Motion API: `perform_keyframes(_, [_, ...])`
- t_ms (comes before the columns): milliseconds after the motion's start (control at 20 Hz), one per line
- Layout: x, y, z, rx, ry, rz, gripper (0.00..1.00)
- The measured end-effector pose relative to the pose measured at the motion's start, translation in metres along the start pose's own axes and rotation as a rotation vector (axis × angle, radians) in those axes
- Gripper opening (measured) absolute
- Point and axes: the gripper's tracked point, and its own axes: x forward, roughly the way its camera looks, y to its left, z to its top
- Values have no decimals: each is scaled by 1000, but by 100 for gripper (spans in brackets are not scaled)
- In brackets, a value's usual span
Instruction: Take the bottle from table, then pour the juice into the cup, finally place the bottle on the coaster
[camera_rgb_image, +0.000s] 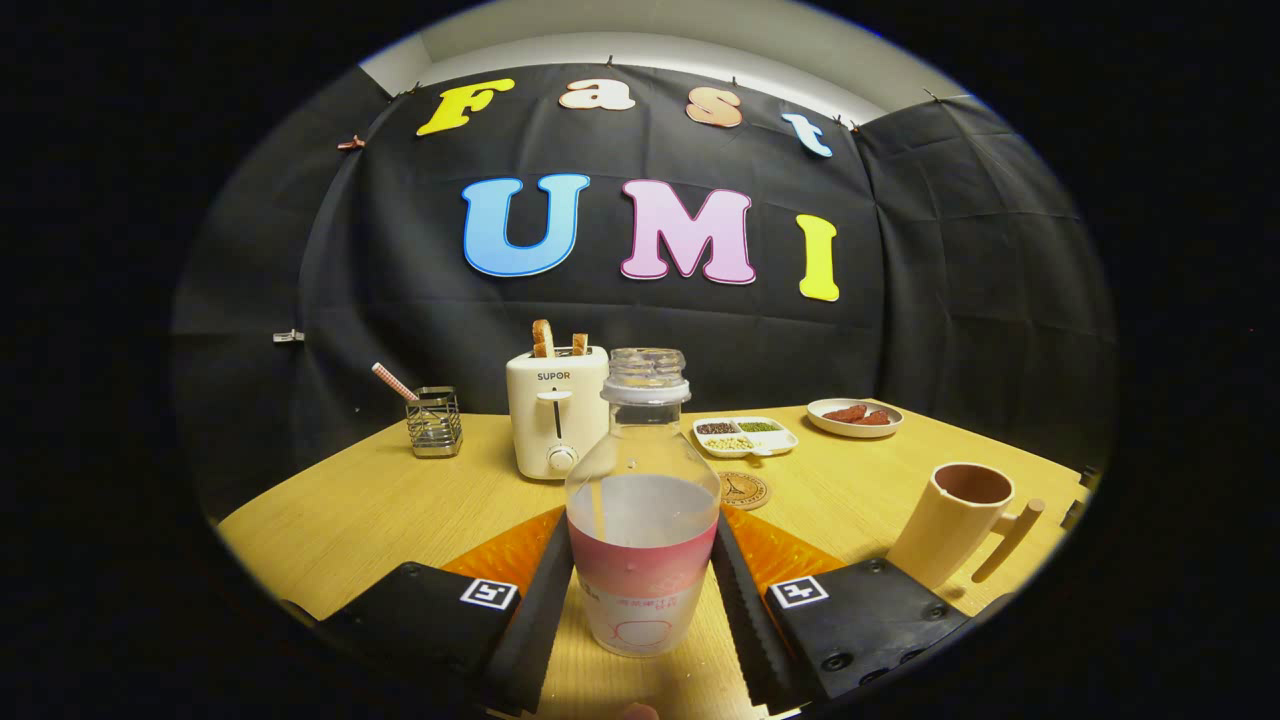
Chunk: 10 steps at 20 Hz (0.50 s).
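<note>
A clear bottle (642, 470) with a pink label stands upright between my fingers, about half full of pale liquid, its threaded neck uncapped. My gripper (642, 522) is shut on the bottle, one finger pressing each side at label height. I cannot tell whether its base rests on the wooden table (350, 520) or hangs just above it. A round brown coaster (744, 490) lies just beyond the bottle, slightly to its right. To the right of the fingers stands a beige cup (952, 525), upright, its handle pointing right.
A white toaster (555, 415) with bread slices stands behind the bottle to the left. A wire holder (435, 423) with a straw sits further left. A divided dish (746, 436) and a plate of food (855, 417) lie at the back right.
</note>
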Motion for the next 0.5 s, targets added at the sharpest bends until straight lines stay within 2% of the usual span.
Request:
perform_keyframes(250, [-19,-10,37,66,15,10,76])
perform_keyframes(500, [-34,-21,77,132,27,66,76])
